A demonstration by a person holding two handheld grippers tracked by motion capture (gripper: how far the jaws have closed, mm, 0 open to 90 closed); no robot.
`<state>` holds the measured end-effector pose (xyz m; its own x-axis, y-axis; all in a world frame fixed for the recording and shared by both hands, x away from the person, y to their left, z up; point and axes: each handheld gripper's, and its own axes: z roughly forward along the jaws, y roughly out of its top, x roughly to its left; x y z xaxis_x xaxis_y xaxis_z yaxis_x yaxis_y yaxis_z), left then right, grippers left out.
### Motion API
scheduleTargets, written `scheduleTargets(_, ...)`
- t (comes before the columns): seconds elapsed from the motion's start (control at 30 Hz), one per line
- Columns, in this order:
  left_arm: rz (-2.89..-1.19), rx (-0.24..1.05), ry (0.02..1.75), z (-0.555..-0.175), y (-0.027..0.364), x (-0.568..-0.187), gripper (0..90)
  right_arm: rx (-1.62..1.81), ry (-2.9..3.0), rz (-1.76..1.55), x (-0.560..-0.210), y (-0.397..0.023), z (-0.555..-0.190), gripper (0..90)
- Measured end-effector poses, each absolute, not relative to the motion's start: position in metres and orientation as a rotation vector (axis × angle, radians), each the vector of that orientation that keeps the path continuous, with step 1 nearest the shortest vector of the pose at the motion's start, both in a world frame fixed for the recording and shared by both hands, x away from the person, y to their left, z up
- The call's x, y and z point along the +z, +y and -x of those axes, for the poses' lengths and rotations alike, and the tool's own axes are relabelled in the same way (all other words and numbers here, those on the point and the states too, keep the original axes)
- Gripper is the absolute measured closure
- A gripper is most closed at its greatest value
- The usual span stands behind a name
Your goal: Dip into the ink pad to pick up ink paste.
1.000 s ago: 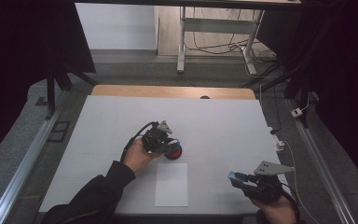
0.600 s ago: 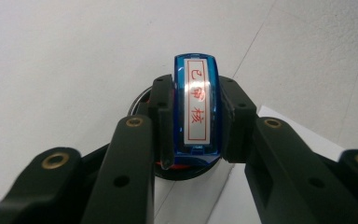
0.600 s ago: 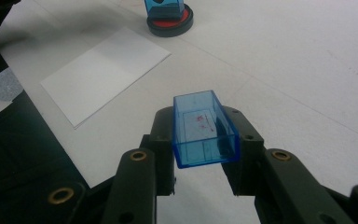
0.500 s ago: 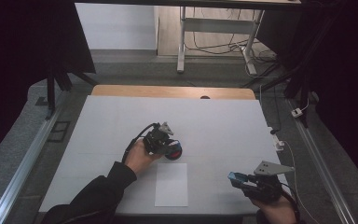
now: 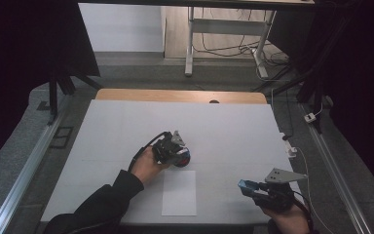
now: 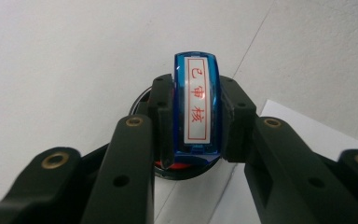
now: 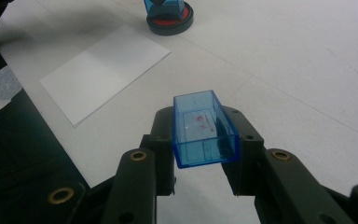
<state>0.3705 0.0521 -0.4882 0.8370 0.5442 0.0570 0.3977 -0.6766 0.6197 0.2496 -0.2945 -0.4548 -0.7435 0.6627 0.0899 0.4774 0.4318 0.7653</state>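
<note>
Near the middle of the tabletop (image 5: 233, 126) my left hand-held gripper (image 5: 176, 152) pinches the blue stamp (image 6: 196, 105), seated on its round red ink pad (image 7: 167, 22) beside the white paper (image 5: 179, 192); my right hand-held gripper (image 5: 253, 189) pinches the stamp's blue cap (image 7: 204, 128), well apart at the near right

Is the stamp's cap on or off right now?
Off: the right gripper holds the blue cap, while the stamp sits on the ink pad.

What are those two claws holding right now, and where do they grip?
The left claw clamps the blue stamp by its long sides, over the ink pad. The right claw pinches the stamp's clear blue cap by its side walls.
</note>
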Motion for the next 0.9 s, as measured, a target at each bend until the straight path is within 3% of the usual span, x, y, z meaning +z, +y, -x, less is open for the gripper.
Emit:
scheduleTargets(0.5,-2.296,0.107,0.764,-0.387,0.071,-0.494,70.0,1.203,2.463,-0.996,-0.455,-0.294,-0.249,67.7)
scheduleTargets(0.9,-2.284,0.083,0.774,-0.389,0.073,-0.495,70.0,1.207,2.464,-0.99,-0.455,-0.294,-0.249,67.7)
